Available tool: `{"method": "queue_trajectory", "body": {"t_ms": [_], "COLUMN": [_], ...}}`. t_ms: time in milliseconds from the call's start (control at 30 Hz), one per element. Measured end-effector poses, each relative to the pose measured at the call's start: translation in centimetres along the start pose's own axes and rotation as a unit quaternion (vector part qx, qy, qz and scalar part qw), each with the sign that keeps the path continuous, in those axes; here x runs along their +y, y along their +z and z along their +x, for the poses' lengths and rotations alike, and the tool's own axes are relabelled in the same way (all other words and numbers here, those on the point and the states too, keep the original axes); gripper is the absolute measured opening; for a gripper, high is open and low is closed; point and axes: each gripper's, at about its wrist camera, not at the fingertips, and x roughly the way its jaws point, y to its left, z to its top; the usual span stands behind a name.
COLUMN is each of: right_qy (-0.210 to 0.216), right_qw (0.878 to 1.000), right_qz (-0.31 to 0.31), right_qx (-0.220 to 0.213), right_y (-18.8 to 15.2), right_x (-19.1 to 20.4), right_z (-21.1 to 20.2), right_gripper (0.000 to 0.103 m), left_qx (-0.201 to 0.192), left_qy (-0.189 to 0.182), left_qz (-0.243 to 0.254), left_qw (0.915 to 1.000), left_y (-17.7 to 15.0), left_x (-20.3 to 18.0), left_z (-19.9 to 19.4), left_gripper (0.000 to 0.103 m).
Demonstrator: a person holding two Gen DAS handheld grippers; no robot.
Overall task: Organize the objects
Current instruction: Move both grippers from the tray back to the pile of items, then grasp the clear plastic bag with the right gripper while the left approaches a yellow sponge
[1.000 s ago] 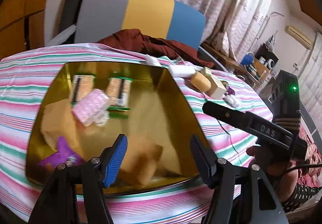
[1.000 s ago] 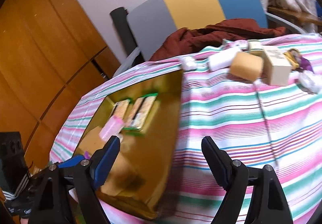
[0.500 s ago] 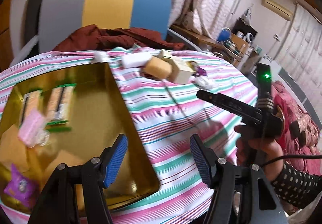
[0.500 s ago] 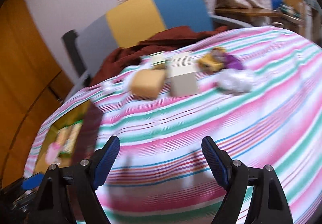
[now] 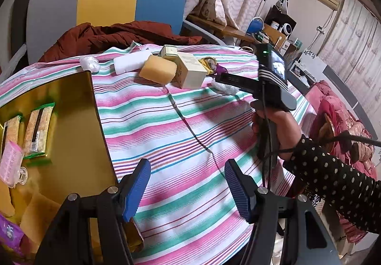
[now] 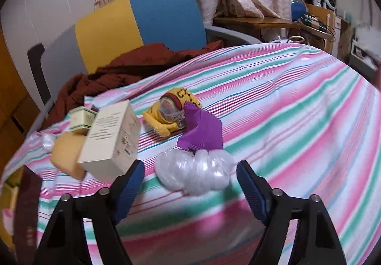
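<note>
the right tongs (image 6: 190,184) have been swung away from the gold tray (image 5: 90,103) to the loose pile; their jaws were just closing a little but are still apart, with the clear plastic bundle (image 6: 194,173) lying between the tips, not yet gripped. the left tongs (image 5: 187,190) are held apart and empty over the striped surface (image 5: 181,136). this bundle is probably picked next.
</note>
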Motion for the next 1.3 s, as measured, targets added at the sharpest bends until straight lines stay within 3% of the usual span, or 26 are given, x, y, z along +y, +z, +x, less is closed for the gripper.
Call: {"method": "queue_trajectory", "body": {"t_ms": [133, 267, 467, 533, 767, 1100, 1200, 1300], "right_qy": [0.004, 0.009, 0.012, 0.016, 0.018, 0.019, 0.016, 0.010], "right_qw": [1.000, 1.000, 0.999, 0.999, 0.999, 0.999, 0.999, 1.000], "right_qz": [0.007, 0.012, 0.026, 0.028, 0.032, 0.032, 0.029, 0.024], "right_qx": [0.029, 0.022, 0.019, 0.016, 0.006, -0.004, -0.006, -0.009], "right_y": [0.2, -0.2, -1.5, -2.2, -3.4, -3.7, -3.6, -3.7], "right_x": [0.0, -0.2, -0.7, -0.9, -0.9, -0.9, -0.9, -0.6], "right_z": [2.1, 1.9, 0.6, -0.1, -0.9, -0.7, -0.6, -0.6], "right_gripper": [0.061, 0.057, 0.056, 0.056, 0.057, 0.057, 0.057, 0.057], "left_qx": [0.003, 0.001, 0.010, 0.009, 0.028, 0.062, 0.060, 0.053], "left_qy": [0.004, 0.007, 0.022, 0.033, 0.092, 0.123, 0.123, 0.116], "left_qz": [-0.001, -0.001, -0.006, -0.003, 0.032, 0.054, 0.058, 0.038], "left_qw": [1.0000, 1.0000, 0.9997, 0.9994, 0.9949, 0.9890, 0.9890, 0.9911], "left_y": [0.8, 2.2, 5.7, 7.0, 11.3, 14.6, 14.8, 14.5], "left_x": [0.1, 0.2, 0.9, 1.2, 1.9, 2.5, 2.8, 3.4], "left_z": [0.5, 1.3, 4.4, 5.7, 11.5, 17.7, 18.8, 19.3], "left_gripper": [0.065, 0.065, 0.067, 0.084, 0.085, 0.085, 0.084, 0.065]}}
